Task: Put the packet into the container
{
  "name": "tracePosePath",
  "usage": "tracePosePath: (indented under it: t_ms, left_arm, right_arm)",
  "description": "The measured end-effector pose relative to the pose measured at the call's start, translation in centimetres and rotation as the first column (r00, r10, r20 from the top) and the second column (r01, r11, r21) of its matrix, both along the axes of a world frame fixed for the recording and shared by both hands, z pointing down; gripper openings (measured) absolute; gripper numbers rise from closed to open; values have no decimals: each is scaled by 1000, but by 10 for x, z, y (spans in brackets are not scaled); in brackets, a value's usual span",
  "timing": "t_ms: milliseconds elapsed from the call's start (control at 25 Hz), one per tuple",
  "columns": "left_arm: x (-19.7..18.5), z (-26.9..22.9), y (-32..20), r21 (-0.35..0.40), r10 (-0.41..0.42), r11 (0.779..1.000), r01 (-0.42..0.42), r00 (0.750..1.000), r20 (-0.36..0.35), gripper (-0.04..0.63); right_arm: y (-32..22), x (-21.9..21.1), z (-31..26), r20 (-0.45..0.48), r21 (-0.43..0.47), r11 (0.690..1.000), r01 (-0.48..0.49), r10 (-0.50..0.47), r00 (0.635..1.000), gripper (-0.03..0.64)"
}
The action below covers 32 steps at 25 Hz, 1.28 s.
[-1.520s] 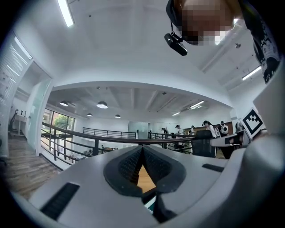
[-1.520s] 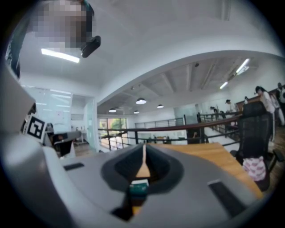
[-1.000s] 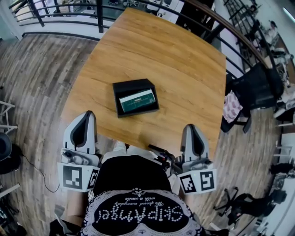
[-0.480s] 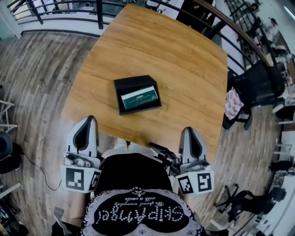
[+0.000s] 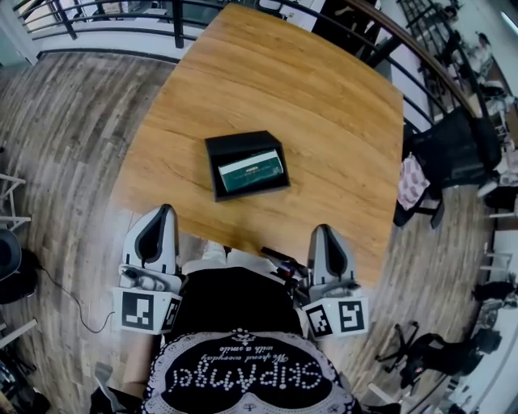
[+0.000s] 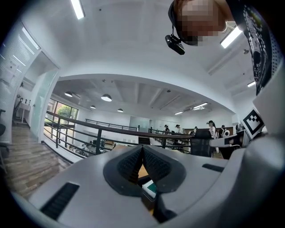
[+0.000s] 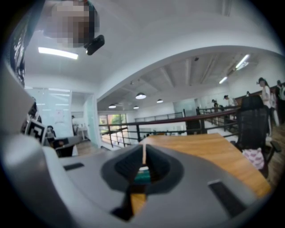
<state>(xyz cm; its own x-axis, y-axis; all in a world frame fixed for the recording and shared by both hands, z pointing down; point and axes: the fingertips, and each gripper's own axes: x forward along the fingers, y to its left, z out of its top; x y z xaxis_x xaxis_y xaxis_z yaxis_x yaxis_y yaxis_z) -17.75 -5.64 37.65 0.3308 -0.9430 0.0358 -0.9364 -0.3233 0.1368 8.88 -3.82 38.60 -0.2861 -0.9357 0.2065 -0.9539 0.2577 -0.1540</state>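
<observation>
A black rectangular container (image 5: 220, 149) lies near the middle of the wooden table (image 5: 324, 105). A green and white packet (image 5: 252, 171) rests inside it. My left gripper (image 5: 158, 212) is held at the table's near edge on the left, jaws shut and empty. My right gripper (image 5: 324, 230) is at the near edge on the right, jaws shut with nothing between them. Both are well short of the container. A sliver of the green packet (image 6: 150, 189) shows between the closed jaws in the left gripper view, and the packet (image 7: 142, 176) shows likewise in the right gripper view.
A dark railing (image 5: 174, 24) runs round the far side of the table. A black chair (image 5: 453, 154) with a pink cloth (image 5: 411, 182) stands to the right. Wooden floor lies to the left. The person's black printed shirt (image 5: 239, 364) fills the bottom.
Both grippers have drawn slightly back towards the person and closer together. The container with the packet has not moved on the table.
</observation>
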Motion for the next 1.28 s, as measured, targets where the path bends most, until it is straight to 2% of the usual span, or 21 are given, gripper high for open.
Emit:
tracePosePath:
  t_ms: [680,1280]
  left_arm:
    - [4,4,-21,-8,51,999,-51,999,15,30]
    - [22,9,-29,-52,116,992,-116,993,7,31]
  right_arm:
    - [-10,2,-6,-20,16,999,-44,44,999,40]
    - [-11,7,-2,-31,-8,999,-52,51,998,40]
